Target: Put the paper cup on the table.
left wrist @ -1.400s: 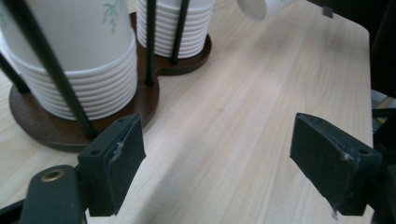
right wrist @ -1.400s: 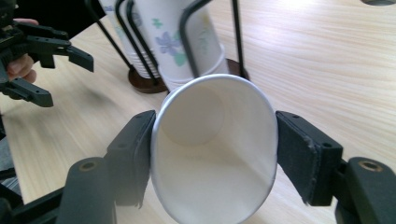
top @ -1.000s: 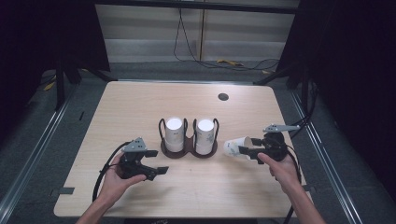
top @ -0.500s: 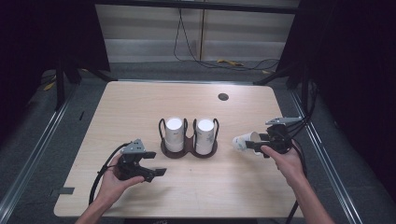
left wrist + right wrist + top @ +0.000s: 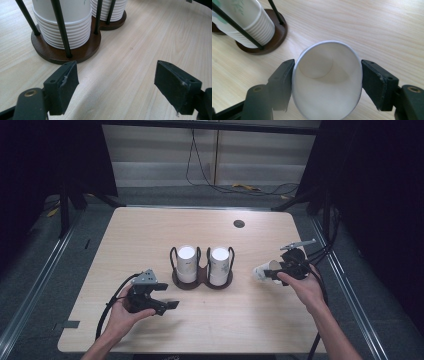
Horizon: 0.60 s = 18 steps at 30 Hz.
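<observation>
A dark wooden cup holder (image 5: 202,281) with thin black rods stands mid-table and carries two stacks of white paper cups (image 5: 187,263). My right gripper (image 5: 273,272) is to its right, shut on a single white paper cup (image 5: 261,272) that lies on its side with the base pointing towards the holder. In the right gripper view the jaws of the right gripper (image 5: 327,72) press on both sides of the cup (image 5: 325,100), whose mouth faces the camera. My left gripper (image 5: 167,299) sits front-left of the holder, open. The left gripper (image 5: 120,85) has nothing between its jaws, and the holder base (image 5: 67,53) is just beyond them.
A small black round grommet (image 5: 239,223) sits in the table top near the far edge. The light wooden table (image 5: 150,235) has bare room all round the holder. Cables trail on the floor beyond the far edge.
My right gripper has moved a little to the right, away from the holder, with the cup in it. The left gripper has stayed about where it was.
</observation>
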Motion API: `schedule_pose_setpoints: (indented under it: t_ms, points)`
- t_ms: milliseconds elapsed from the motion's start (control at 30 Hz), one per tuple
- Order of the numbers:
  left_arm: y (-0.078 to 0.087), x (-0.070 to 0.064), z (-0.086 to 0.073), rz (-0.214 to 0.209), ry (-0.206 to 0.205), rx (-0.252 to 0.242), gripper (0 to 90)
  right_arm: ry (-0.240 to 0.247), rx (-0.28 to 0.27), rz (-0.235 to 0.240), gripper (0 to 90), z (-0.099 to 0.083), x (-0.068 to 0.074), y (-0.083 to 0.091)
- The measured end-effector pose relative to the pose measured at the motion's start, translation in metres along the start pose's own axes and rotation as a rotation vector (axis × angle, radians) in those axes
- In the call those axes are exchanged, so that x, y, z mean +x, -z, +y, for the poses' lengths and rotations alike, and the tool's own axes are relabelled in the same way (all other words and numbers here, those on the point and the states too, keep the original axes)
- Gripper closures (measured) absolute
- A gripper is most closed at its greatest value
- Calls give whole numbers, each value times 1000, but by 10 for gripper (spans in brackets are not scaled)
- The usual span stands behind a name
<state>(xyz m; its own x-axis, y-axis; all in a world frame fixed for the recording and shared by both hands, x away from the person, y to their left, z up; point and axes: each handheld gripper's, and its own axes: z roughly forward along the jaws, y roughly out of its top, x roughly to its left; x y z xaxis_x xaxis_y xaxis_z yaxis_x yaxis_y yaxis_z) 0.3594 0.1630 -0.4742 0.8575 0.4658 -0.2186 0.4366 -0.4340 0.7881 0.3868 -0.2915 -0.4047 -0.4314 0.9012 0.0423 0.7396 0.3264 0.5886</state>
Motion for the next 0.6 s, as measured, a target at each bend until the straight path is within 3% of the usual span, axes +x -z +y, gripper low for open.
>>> schedule_pose_setpoints:
  t_ms: [200,333,600]
  points:
    - [-1,0,-1,0,-1,7,189,23,48,-40,288,8,4,-8]
    - [-3,0,-1,1,3,13,187,35,71,-32,274,12,6,-14]
    - [0,2,-1,12,7,9,178,48,62,-49,259,19,10,-22]
